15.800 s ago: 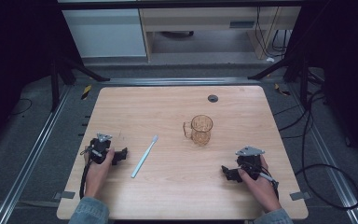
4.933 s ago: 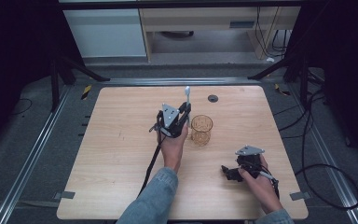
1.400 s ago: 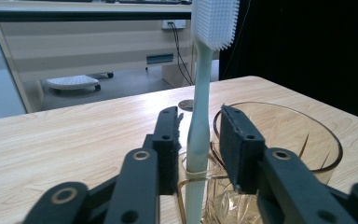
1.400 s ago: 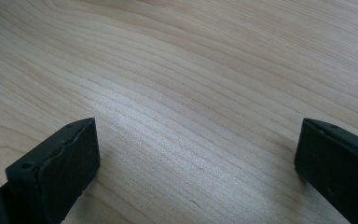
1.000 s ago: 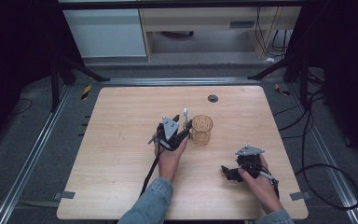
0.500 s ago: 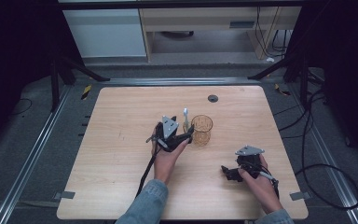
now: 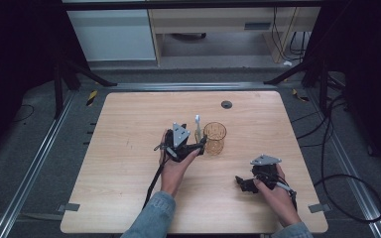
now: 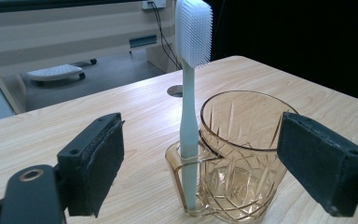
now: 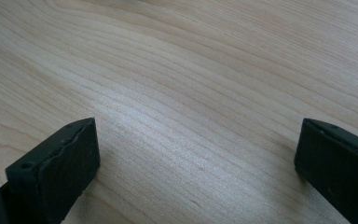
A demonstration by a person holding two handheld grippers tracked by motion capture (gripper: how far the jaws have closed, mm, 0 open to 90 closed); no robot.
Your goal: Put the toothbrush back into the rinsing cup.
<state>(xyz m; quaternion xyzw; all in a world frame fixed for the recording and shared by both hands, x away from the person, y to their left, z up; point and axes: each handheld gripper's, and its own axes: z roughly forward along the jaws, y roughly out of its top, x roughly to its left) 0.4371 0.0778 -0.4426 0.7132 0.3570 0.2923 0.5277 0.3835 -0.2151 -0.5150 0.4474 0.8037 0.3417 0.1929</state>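
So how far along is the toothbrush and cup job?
Done: the toothbrush stands upright through the handle loop of the amber glass cup, bristles up. In hand: nothing; the left tool is open around both. Left: probably just backing it away. The right tool rests open on the table.

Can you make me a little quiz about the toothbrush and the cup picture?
1. True or false: the toothbrush stands upright with its bristles up.
2. Where does the toothbrush stand? A) inside the bowl of the amber glass cup B) through the cup's handle loop C) flat on the table
3. Fill in: the left gripper has its jaws ____.

Key: 1 true. 2 B. 3 open; the right gripper is open too, over bare wood.
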